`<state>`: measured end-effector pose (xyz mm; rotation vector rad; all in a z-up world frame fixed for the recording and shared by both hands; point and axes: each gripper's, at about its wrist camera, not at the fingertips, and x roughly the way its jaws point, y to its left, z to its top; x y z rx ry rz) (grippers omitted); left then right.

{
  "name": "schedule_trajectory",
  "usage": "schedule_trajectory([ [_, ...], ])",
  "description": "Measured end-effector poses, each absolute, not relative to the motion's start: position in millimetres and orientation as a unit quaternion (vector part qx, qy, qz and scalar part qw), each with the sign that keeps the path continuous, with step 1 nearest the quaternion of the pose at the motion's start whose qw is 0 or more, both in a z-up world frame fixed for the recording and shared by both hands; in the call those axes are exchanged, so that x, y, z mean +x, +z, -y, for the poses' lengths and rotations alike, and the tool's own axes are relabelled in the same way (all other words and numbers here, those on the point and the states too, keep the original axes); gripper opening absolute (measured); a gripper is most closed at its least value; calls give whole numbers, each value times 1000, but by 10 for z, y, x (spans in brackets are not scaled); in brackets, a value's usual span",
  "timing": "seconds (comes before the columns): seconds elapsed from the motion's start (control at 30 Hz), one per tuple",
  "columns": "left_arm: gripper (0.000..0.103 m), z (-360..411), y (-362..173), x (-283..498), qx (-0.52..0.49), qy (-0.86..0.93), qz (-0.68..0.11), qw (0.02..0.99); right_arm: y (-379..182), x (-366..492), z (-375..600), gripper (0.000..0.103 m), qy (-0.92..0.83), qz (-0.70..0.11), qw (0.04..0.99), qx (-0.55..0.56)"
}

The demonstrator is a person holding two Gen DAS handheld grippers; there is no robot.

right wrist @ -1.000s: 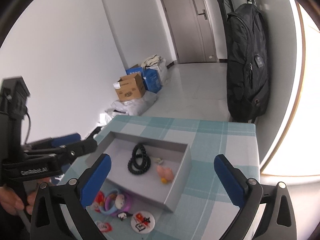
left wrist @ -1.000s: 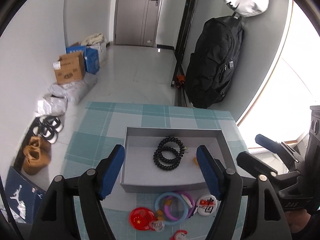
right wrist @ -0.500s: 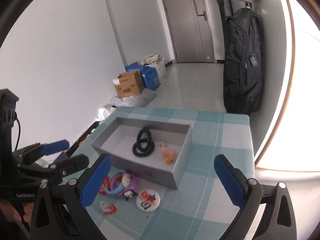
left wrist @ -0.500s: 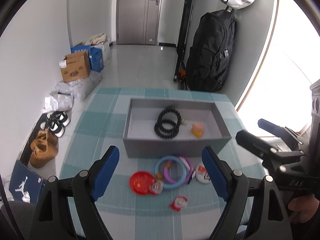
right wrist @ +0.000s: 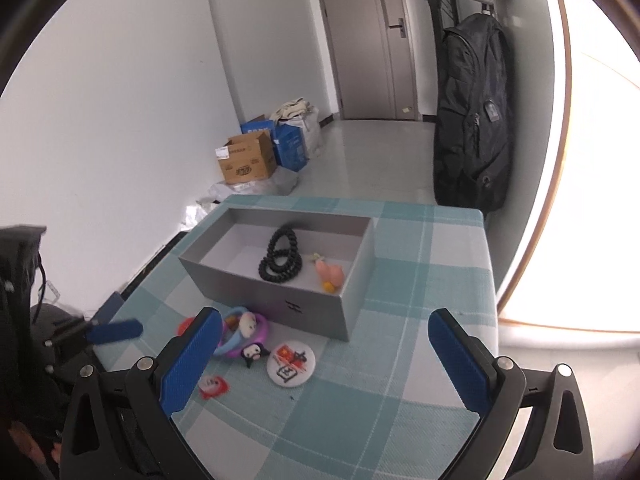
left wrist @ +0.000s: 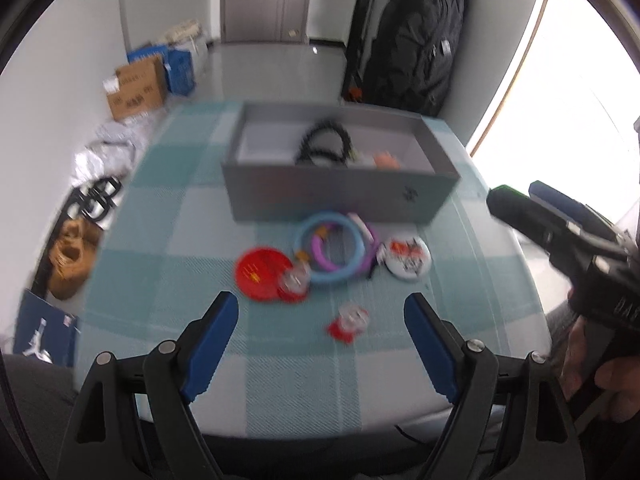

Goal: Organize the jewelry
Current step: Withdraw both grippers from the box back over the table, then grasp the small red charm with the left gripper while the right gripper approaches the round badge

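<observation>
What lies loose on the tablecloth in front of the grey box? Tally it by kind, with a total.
Plastic ring bangles, blue ring bangle and purple ring bangle: 2
Round pin badges, red round badge and white round badge: 2
Small charms, white charm, black charm, red-and-white charm: 3
Total: 7

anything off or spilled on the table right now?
Nothing spilled or damaged. The grey box sits upright holding a black bead bracelet and a pink charm. The bangles, badges and small charms lie jumbled in front of it, unsorted. Both grippers are open and empty.
</observation>
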<state>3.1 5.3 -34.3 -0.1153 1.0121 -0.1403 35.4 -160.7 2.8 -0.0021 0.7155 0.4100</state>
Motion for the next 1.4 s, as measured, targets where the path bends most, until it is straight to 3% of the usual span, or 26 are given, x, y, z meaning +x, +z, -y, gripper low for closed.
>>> schedule_trajectory([
  [0.13,82,-24,-456,72,-75,-90,-520,846,14,356,1655,103,189,-353,916,4],
  [0.4,81,24,-481,109,-81,-113,-520,843,-36,376,1679,103,181,-369,912,8],
  [0.5,59,53,-521,120,-73,-110,-527,840,-51,381,1674,103,183,-372,910,7],
  [0.67,55,89,-541,131,-55,-101,-524,844,-106,415,1659,103,184,-388,903,10],
  [0.73,35,107,-579,130,-57,-106,-531,839,-133,430,1659,103,182,-394,901,9],
  [0.77,33,127,-582,124,-51,-106,-529,841,-147,439,1655,103,181,-398,899,8],
  [0.8,17,148,-588,119,-43,-110,-529,840,-168,456,1651,103,179,-406,896,6],
  [0.93,14,201,-587,77,-30,-122,-531,838,-226,492,1648,103,177,-422,889,8],
  [1.17,14,74,-562,1,-96,-151,-541,822,-294,501,1612,103,175,-433,884,-4],
  [1.4,14,-84,-315,1,-134,-170,-506,835,-350,525,1608,103,171,-444,880,-6],
])
